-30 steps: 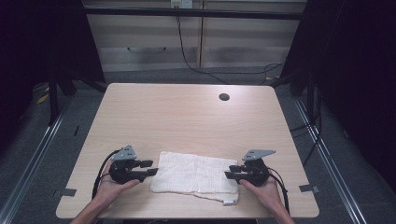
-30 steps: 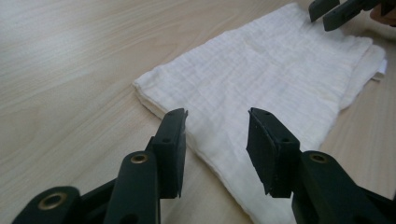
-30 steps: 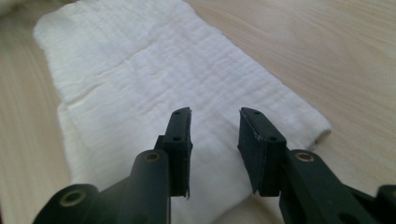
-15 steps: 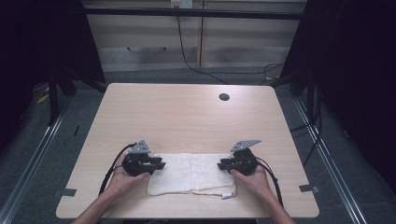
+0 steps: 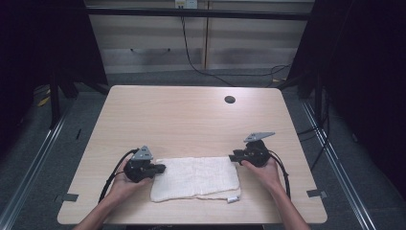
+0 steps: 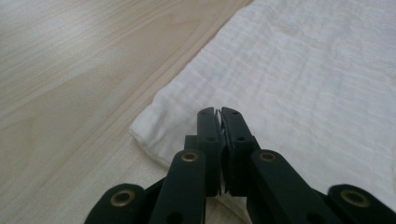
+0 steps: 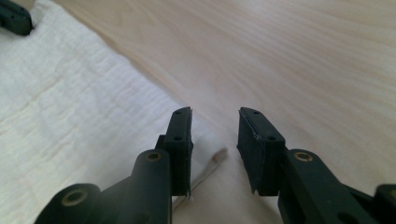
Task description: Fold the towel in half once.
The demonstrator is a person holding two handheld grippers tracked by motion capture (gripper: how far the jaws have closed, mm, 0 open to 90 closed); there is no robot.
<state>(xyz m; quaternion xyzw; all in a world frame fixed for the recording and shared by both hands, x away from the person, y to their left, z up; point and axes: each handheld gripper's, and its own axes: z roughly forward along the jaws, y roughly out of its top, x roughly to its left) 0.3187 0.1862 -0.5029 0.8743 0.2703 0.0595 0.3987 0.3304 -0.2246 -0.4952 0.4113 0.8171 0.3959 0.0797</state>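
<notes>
Folded white towel (image 5: 195,178) flat on the desk (image 5: 191,120) near the front edge, left tool (image 6: 219,114) pinched together over its corner, right tool (image 7: 214,123) spread apart by the other end.

A lab-style recording bay, dimly lit.
Pale wooden table (image 5: 191,115) stands on grey floor (image 5: 43,158) between dark curtains (image 5: 43,38), cables (image 5: 201,62) trailing past its far edge, metal rails (image 5: 28,163) alongside.

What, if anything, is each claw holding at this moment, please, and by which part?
Neither claw clearly holds anything. The left claw is shut over the white towel near its corner, with no cloth visibly pinched. The right claw is open, beside the towel's other end.
</notes>
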